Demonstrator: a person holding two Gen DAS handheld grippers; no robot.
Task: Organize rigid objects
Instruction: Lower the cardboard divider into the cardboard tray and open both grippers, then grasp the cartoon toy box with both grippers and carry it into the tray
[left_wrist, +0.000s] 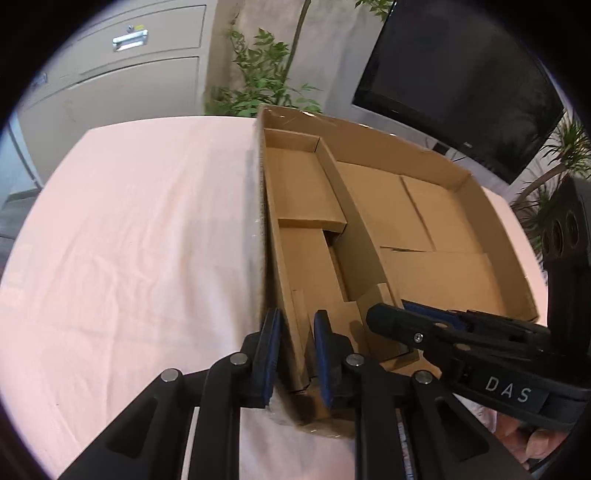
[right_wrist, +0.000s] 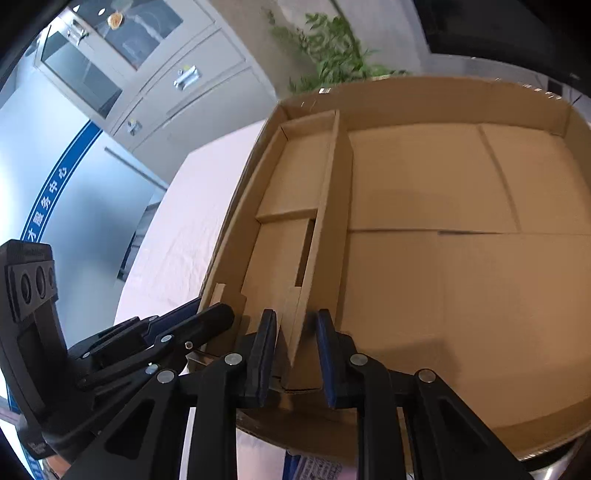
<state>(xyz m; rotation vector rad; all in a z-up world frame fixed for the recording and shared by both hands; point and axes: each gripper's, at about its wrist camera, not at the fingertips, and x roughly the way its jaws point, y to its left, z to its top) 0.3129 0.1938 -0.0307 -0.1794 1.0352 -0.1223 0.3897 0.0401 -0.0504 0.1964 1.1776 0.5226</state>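
Observation:
A shallow open cardboard box lies on the pink-clothed table. A long cardboard divider splits off a narrow left compartment holding flat cardboard pieces. My left gripper straddles the box's near left wall, one finger outside and one inside, with a gap to the wall. My right gripper straddles the near end of the divider, its jaws partly open around it. Each gripper shows in the other's view: the right one and the left one.
Grey cabinets stand behind the table. Green plants and a dark monitor are beyond the box. A glass wall with blue lettering is at the left. The tablecloth lies left of the box.

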